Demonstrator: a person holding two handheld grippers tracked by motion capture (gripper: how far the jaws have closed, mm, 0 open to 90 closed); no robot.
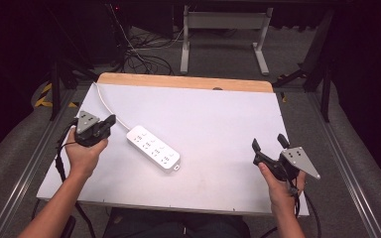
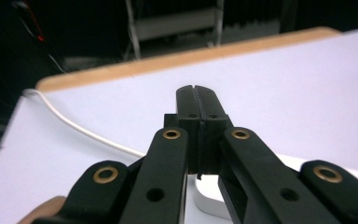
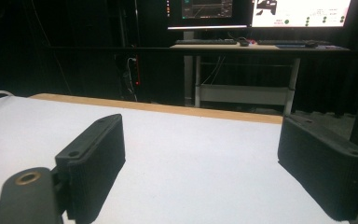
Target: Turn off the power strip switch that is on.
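Observation:
A white power strip point(image 1: 154, 148) lies at an angle on the white table top point(image 1: 213, 119), left of centre, and its white cable point(image 1: 110, 110) runs off toward the far left corner. My left gripper point(image 1: 110, 121) hovers just left of the strip's cable end, its jaws pressed together with nothing between them point(image 2: 197, 100). A corner of the strip point(image 2: 207, 198) and the cable point(image 2: 74, 126) show beneath those jaws. My right gripper point(image 1: 269, 144) is held near the table's right front, jaws wide apart and empty point(image 3: 200, 163).
A wooden strip point(image 1: 183, 82) edges the table's far side. Behind it stand a white desk frame point(image 1: 223, 34) and loose cables point(image 1: 144, 54) on the floor. Monitors point(image 3: 261, 11) glow on a far desk. Metal rails point(image 1: 347, 168) flank the table.

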